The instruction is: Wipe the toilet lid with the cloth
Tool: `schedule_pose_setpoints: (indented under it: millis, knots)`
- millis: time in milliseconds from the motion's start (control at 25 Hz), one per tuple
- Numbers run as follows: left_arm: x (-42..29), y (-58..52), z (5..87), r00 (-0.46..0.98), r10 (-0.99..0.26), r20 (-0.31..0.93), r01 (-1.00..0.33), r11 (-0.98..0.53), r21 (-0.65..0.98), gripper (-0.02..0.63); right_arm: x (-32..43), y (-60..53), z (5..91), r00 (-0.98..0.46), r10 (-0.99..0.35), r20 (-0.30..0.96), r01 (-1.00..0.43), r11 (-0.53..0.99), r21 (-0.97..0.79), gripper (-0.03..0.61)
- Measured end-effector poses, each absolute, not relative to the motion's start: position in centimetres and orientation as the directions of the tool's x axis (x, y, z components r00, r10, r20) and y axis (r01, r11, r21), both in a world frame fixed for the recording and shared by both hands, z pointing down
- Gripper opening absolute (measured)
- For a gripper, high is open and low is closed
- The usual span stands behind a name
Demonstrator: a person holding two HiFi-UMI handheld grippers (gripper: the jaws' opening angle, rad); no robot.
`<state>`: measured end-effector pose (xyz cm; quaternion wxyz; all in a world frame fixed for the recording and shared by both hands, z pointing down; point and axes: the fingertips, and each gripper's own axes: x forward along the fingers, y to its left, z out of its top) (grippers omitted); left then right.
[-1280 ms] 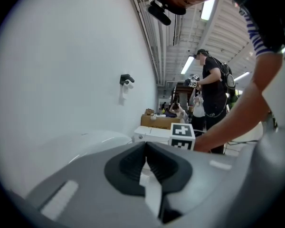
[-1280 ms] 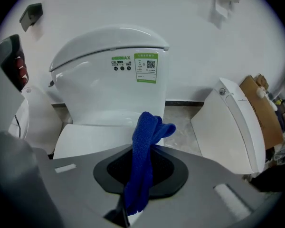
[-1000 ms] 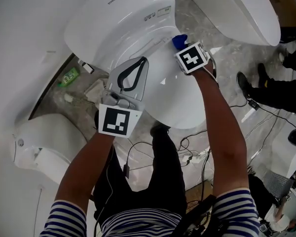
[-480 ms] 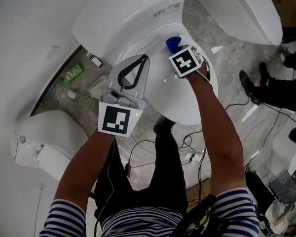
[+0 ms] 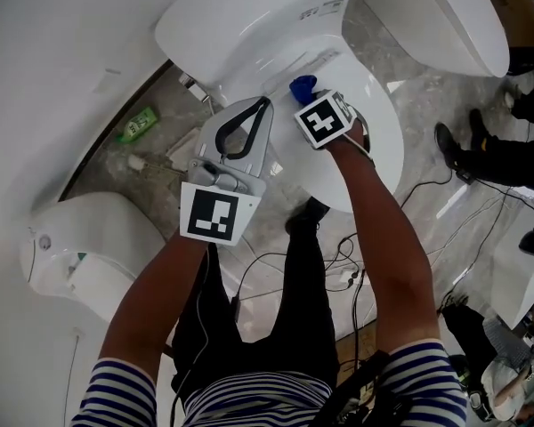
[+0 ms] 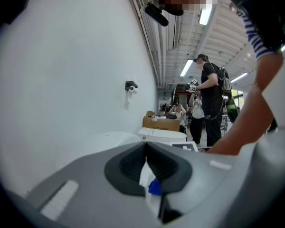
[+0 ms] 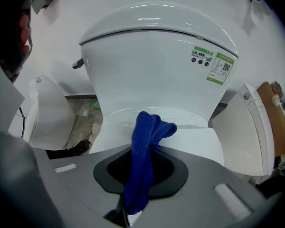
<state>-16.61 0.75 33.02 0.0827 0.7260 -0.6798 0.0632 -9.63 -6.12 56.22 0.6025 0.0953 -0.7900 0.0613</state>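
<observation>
1. Cloth (image 7: 152,127): blue terry-type fabric, clamped in the right tongs (image 7: 147,161). The jaws are closed on its bunched middle. A folded wad projects beyond the tips and a tail hangs back toward the handle.
2. Location: in the head view the cloth sits at the far end of the toilet lid (image 5: 384,140), just beside the cistern (image 5: 249,16). Contact with the lid surface cannot be confirmed.
3. Left tongs (image 6: 146,144): jaw tips are together with nothing held. They are positioned off the lid's left edge, apart from the cloth.
4. Handling of cloth, judged: light, soft and limp, so it will fold rather than push. The present hold on the bunch looks suitable, since a wad is presented for contact. A hold on one corner would let it trail.
5. Handling of lid, judged: hard, glossy and probably slippery. It is closed and hinged at the far end, so moderate downward pressure should suffice.
6. Step in hand, judged: the position suits a stroke drawn from the far end toward the near rim.
</observation>
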Motion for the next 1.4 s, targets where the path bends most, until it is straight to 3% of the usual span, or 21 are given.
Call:
schedule_pose_setpoints:
  millis: [720,1000,1400]
  knots:
    - [-18.6,6.0,32.3,0.086,-0.978,0.189,-0.996,-0.077,0.052,0.005,-12.2,3.8,57.1,-0.221,-0.025,0.975,-0.151,0.989,-0.009,0.06]
    - [-17.5,4.2,31.6,0.088,-0.98,0.179,-0.996,-0.082,0.041,0.005,-10.0,-0.4,55.3,-0.218,-0.071,0.973,-0.164,0.986,0.035,0.06]
    - [-10.3,-3.4,32.2,0.158,-0.973,0.169,-0.987,-0.152,0.046,0.005,-0.4,-12.3,54.2,-0.181,-0.155,0.971,-0.256,0.961,0.106,0.06]
